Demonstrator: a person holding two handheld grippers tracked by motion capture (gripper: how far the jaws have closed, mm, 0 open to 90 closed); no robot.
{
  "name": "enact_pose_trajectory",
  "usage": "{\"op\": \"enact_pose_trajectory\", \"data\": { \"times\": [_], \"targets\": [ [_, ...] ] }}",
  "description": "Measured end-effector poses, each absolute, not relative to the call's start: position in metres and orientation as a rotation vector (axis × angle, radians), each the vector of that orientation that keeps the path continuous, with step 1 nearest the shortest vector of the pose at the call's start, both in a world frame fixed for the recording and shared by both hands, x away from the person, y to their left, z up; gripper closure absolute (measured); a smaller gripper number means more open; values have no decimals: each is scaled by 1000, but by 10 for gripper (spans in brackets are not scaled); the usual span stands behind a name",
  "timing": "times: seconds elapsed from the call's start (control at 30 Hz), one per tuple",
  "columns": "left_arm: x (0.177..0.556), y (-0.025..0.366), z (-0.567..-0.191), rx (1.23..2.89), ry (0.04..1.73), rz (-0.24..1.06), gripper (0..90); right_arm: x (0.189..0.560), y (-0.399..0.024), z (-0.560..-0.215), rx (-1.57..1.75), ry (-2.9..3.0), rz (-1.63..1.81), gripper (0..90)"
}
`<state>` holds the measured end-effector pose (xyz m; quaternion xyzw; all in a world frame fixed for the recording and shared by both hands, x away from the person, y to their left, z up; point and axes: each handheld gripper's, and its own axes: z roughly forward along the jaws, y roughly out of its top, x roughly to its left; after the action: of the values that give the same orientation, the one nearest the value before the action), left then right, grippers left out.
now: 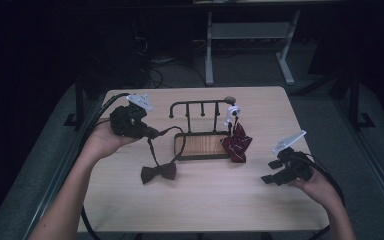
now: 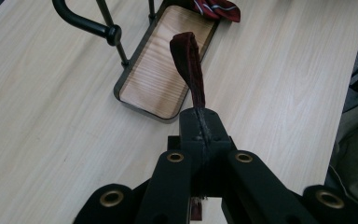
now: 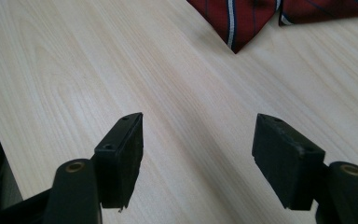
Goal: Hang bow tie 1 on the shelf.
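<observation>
Clamped tight on the strap (image 2: 190, 65) of a dark bow tie (image 1: 158, 173), the left gripper (image 1: 152, 133) is held up at the table's (image 1: 130, 200) left, the bow dangling down onto the wood. Over on the right, the right gripper (image 1: 272, 171) hovers with its jaws spread wide, holding nothing. Two ties in all: the second, a red striped tie (image 1: 236, 142), hangs off the black rack (image 1: 200, 106), draping beside the rack's wooden tray (image 1: 200, 145), which lies bare.

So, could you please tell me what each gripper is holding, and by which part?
The left gripper holds the dark bow tie by its strap, pinched between shut jaws. The right gripper is open, holding nothing.
</observation>
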<state>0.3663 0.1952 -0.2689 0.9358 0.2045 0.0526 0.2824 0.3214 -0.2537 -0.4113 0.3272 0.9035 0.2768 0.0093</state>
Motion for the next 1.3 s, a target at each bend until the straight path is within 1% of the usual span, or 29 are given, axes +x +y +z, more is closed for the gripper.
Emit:
{"op": "enact_pose_trajectory", "data": {
  "times": [0.73, 0.8, 1.3],
  "targets": [
    [376, 197, -255, 2486, 570, 166, 900, 326, -251, -413, 1000, 2837, 852, 334],
    [380, 198, -253, 2481, 573, 152, 900, 325, -251, -412, 1003, 2830, 859, 334],
    [403, 197, -246, 2474, 636, 160, 900, 323, -252, -411, 1002, 2829, 859, 334]
  ]
}}
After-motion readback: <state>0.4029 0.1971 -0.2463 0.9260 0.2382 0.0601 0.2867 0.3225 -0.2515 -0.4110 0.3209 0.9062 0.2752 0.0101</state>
